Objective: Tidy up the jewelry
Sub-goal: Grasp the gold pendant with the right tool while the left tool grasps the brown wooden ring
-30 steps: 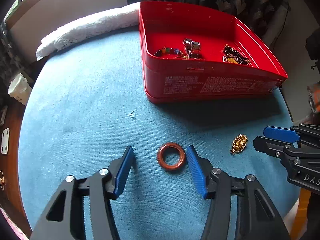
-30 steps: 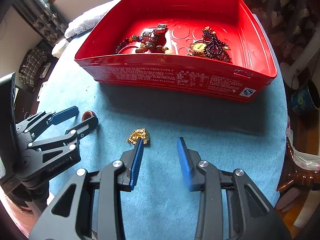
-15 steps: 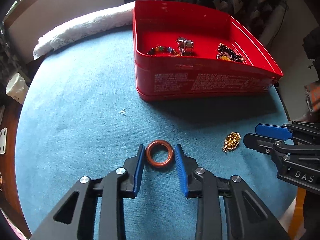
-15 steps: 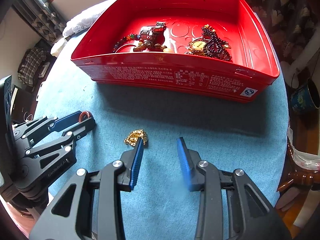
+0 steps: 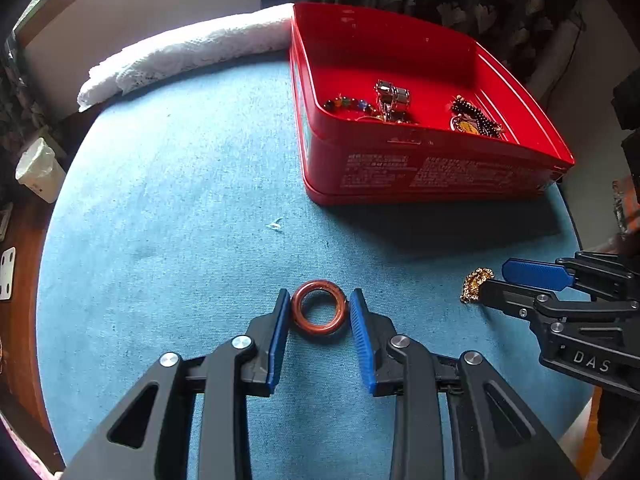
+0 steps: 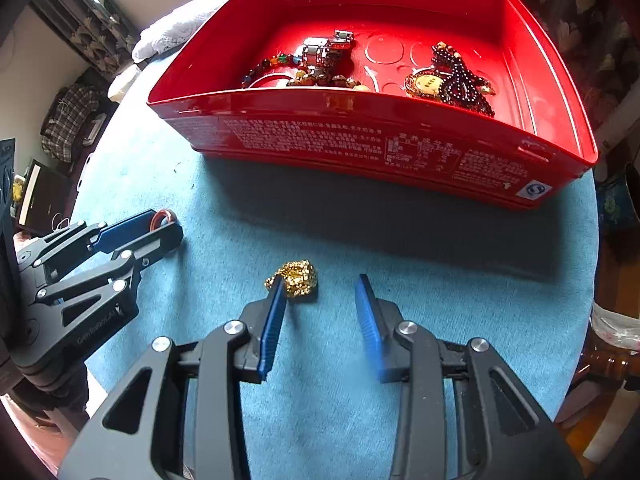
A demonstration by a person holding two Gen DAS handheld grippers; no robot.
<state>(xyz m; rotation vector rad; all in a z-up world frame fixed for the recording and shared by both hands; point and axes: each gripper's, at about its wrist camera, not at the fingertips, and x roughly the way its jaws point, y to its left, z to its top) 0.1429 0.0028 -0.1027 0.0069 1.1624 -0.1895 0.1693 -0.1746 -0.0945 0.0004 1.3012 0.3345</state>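
Here my left gripper (image 5: 319,312) sits low over the blue surface (image 5: 180,208), jaws clenched on the orange ring (image 5: 319,312); my right gripper (image 6: 320,296) hovers level, jaws released, its left pad (image 6: 274,316) touching the gold pendant (image 6: 296,278) before the red tin (image 6: 360,140)

left gripper (image 5: 319,312) closed in on the ring (image 5: 319,307) and seems to grip it now; a second ago it was wide open
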